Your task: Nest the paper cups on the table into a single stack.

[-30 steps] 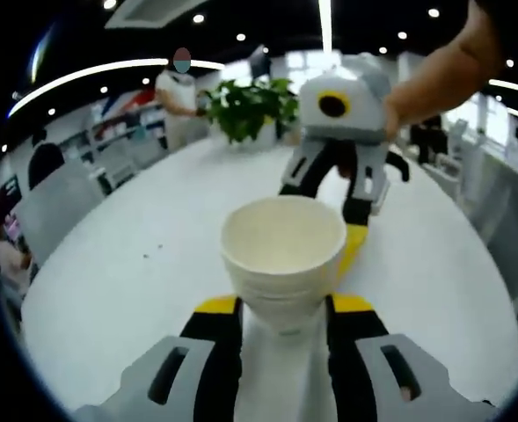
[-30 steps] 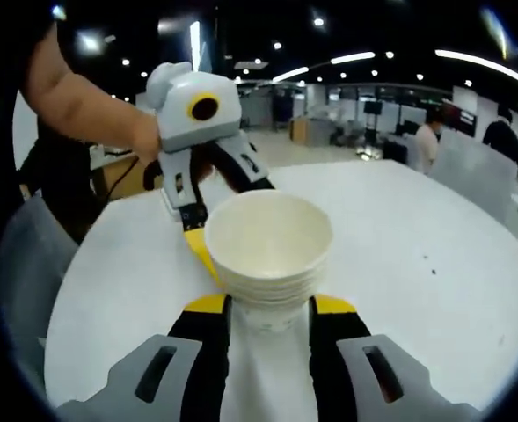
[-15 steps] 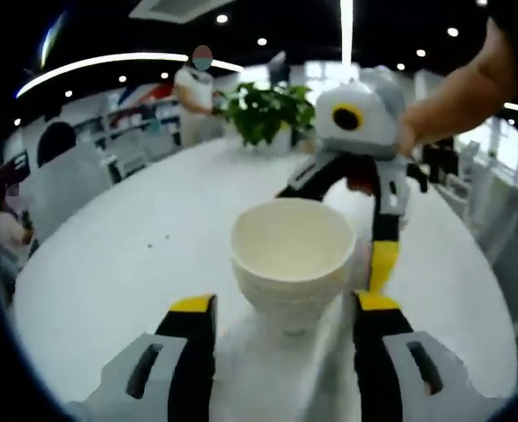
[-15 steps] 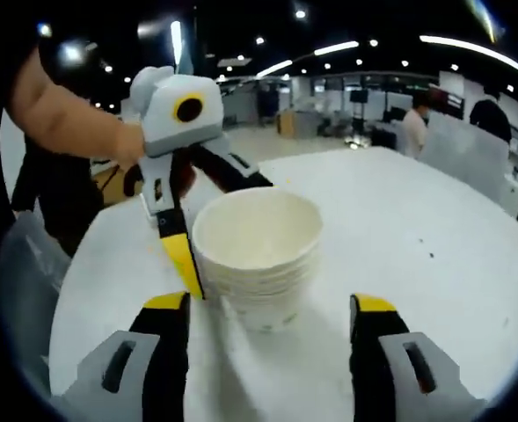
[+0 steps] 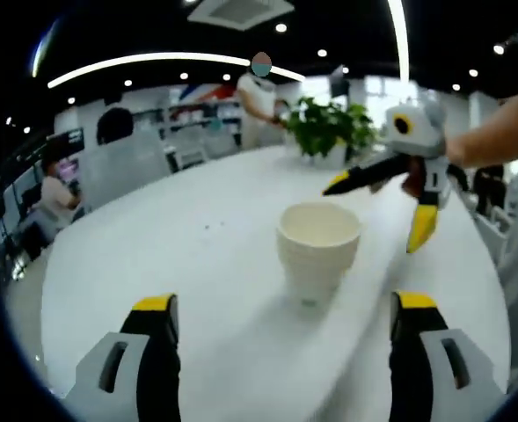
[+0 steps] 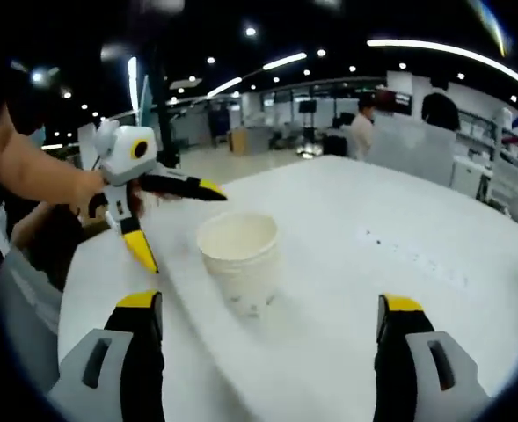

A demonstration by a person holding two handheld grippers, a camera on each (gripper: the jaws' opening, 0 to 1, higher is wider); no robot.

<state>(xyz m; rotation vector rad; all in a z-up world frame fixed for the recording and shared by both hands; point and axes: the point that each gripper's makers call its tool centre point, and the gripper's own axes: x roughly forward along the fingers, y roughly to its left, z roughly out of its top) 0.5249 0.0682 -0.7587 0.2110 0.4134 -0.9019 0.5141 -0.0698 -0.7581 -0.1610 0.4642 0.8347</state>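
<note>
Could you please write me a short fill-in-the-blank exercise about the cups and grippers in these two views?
1. The stack of paper cups stands on the white ____.
2. The left gripper has its jaws ____, clear of the stack.
3. The right gripper holds ____.
4. Each jaw tip is coloured ____.

Missing words: table; open; nothing; yellow

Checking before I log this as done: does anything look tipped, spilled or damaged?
Nothing stands out. The stack of paper cups stands upright on the white table, rims nested evenly, with no cups lying loose. Both the left tool and right tool are open and clear of the stack.
</note>
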